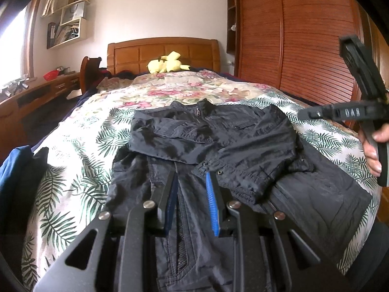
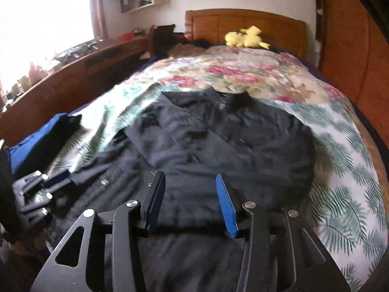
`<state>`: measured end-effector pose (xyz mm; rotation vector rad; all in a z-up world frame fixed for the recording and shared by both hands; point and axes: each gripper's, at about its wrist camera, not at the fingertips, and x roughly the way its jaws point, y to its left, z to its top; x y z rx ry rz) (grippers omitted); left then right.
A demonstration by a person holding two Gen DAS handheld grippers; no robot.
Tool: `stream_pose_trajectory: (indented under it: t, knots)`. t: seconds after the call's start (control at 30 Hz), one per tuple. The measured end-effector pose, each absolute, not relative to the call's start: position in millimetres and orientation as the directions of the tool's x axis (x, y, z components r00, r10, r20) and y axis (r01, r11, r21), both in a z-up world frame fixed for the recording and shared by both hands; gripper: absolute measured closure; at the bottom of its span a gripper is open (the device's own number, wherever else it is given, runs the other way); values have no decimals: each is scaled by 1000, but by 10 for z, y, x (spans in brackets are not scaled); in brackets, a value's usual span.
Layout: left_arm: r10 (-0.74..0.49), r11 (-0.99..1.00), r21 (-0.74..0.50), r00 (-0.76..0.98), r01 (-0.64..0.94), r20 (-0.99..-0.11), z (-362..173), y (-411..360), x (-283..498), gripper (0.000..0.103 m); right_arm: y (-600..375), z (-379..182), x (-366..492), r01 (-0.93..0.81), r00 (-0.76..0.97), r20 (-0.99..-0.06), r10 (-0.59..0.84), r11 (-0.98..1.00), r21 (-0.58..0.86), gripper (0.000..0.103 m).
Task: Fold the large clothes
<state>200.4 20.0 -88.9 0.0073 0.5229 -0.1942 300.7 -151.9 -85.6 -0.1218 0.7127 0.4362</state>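
Observation:
A dark navy jacket [image 1: 214, 136] lies on the bed with its collar toward the headboard and both sleeves folded across the chest. It also shows, blurred, in the right wrist view [image 2: 218, 141]. My left gripper [image 1: 192, 175] is open and empty, low over the jacket's lower front near the zipper. My right gripper [image 2: 189, 177] is open and empty, above the jacket's lower half. In the left wrist view the right gripper's body [image 1: 359, 112] is held up in the air at the right edge. The left gripper [image 2: 58, 180] shows low at the left of the right wrist view.
The bed [image 1: 80, 150] has a palm-leaf and floral cover. A yellow plush toy [image 1: 167, 63] sits by the wooden headboard [image 1: 163, 51]. Folded blue clothes [image 1: 14, 168] lie at the bed's left edge. A wooden wardrobe [image 1: 291, 36] stands right, a desk [image 1: 36, 92] left.

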Motion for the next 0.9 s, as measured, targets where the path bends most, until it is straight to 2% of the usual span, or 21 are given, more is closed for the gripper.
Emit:
stream_pose_trajectory:
  t: [0.2, 0.47, 0.57, 0.7, 0.9]
  knots:
    - [-202, 977, -48, 835, 207, -512, -945, 95, 2043, 82, -1909, -1273, 2870, -366, 683, -691, 235, 930, -46, 59]
    - [-223, 968, -29, 804, 249, -552, -978, -134, 2210, 82, -2285, -1947, 2893, -337, 644, -748, 159, 937, -92, 59]
    - [-222, 967, -30, 787, 251, -576, -993, -221, 2349, 81, -2379, -2141, 2937, -337, 609, -769, 191, 941, -33, 59]
    - [-207, 969, -34, 731, 245, -650, -1100, -359, 2638, 80, -2451, -2161, 2938, -339, 604, -763, 228, 941, 12, 59]
    - [-167, 978, -45, 640, 202, -750, -1319, -442, 3055, 79, -2488, -2167, 2896, -340, 614, -750, 248, 940, 33, 59]
